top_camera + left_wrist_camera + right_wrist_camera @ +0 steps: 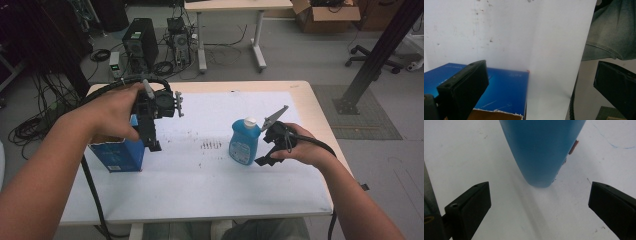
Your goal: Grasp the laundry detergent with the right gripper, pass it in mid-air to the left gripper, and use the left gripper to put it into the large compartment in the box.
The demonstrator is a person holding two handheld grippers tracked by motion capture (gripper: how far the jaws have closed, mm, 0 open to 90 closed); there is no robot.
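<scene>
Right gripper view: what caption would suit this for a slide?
Open right tool lined up on the blue bottle standing on the white table sheet.

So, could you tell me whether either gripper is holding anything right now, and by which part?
Nothing is held. The right gripper is open before the blue bottle; the left gripper is open above the blue box.

A light wooden table [320,120] covered by a white sheet [210,175] (smudged with dark marks) stands on a grey floor [300,55]. Beyond the table's far edge stand a black computer tower [140,45] and tangled cables [30,125]. Farther back is a white-legged desk [235,6]. To the table's far right, a cardboard box [325,17], an office chair base [372,57] and a slanted black beam [380,50].
</scene>
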